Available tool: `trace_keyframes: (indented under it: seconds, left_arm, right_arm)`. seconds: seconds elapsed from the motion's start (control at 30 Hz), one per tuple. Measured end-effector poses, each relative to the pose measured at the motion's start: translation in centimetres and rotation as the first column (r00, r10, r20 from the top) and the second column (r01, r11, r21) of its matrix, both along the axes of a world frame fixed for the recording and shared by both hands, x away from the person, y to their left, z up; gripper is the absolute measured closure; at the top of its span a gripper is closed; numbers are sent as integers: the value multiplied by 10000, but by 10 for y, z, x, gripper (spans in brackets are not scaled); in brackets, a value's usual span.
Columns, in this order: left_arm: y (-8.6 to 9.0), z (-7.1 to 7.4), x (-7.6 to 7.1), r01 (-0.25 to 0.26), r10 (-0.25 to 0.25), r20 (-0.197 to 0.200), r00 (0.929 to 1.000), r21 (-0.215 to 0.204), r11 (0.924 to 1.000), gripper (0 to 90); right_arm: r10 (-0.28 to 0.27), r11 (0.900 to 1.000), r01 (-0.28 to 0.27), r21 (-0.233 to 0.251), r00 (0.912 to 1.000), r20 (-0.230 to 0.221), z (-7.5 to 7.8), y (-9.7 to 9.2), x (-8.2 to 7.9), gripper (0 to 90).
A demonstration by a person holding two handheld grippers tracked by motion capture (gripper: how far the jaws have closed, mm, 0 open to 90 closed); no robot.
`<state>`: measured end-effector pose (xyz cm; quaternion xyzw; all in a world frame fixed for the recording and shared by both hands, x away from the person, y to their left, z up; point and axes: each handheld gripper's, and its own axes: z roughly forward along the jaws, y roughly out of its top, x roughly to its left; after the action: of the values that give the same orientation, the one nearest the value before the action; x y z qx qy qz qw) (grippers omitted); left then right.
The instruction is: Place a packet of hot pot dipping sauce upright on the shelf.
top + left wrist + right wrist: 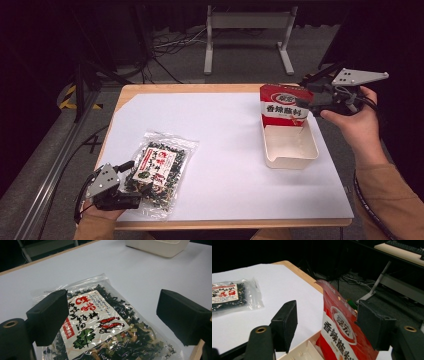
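**With 2 soft packets in play, grip the sealed edges**

While the right tongs (325,327) stand spread wide, the red snack pouch (284,105) sits upright in the far end of the white bin (292,156), leaning on its back wall. In the right gripper view the pouch top lies between the 2 black jaws, close against the right one, but no squeeze shows, so I read it as released. Bin sits at the right side of the white surface (225,150).

Left tongs (111,312) are also spread, hovering over the clear seaweed packet (105,325), which lies flat at the near left of the surface. Jaws straddle it and grip nothing that I can see.

Handling, judged from looks:
- Red pouch: glossy film, probably light and slippery, floppy at the top. It holds its stand only by leaning, so a nudge could tip it into the bin. Best hold is the flat sealed top strip, pinched across its width.
- Seaweed packet: thin crinkly plastic, dry loose contents, likely very light and crushable. Film is slick and lies flat, so getting a jaw under it looks hard. Best hold is an empty sealed margin at the near end or a corner, not the filled middle.
- Neither looks stiff; expect both to sag when lifted.
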<state>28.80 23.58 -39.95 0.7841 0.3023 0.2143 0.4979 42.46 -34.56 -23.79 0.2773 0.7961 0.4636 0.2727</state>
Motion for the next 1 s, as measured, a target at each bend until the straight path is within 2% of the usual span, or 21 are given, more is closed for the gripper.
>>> trace_keyframes:
  seconds: [0.17,0.2,0.37,0.63,0.8,0.93,1.0]
  left_arm:
    - [0,0,0,1,-1,3,10000,0,10000,113]
    - [0,0,0,4,-4,-5,10000,-12,10000,113]
    - [0,0,0,7,-7,3,10000,0,10000,113]
    - [0,1,0,-25,25,-33,10000,-9,10000,114]
    - [1,1,0,-61,61,-138,9999,-43,10000,115]
    - [1,1,1,-85,84,-194,9998,-46,10000,116]
    - [1,2,0,-117,116,-159,9998,-58,9999,116]
  right_arm:
    - [-45,9989,47,475,10000,-37,-5,1,-11,310]
    - [-155,9964,162,828,9998,-95,-11,2,-20,307]
    - [-151,9959,145,891,9999,64,-21,4,-33,309]
    - [-278,9944,273,1020,9996,38,-31,3,-45,343]
    - [-285,9870,302,1576,9995,-131,-41,2,-53,376]
    - [-212,9875,261,1554,9992,-328,-52,3,-54,385]
    - [-155,9868,242,1604,9984,-549,-62,4,-54,390]
